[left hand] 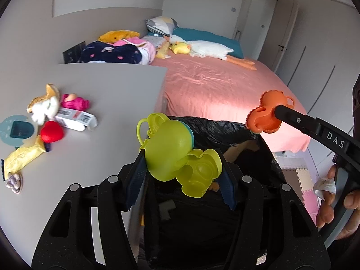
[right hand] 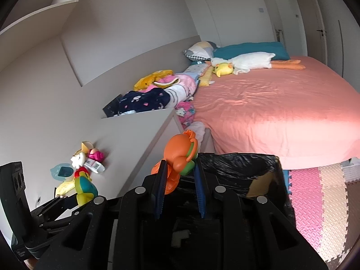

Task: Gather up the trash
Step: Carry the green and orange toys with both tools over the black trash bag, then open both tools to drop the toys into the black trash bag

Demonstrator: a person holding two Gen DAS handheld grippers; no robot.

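Where grey table [left hand: 101, 85] meets pink bed [left hand: 213, 85], toys scattered

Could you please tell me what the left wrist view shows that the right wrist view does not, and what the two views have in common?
Only the left wrist view shows the person's right hand holding a crumpled white tissue, and a small grey shell-like piece at the tabletop's near corner. Only the right wrist view shows the wall shelf and most of the foam floor mat. Both show the left gripper holding the yellow-green toy, the right gripper holding the orange toy, the black-lined bin and the pink bed.
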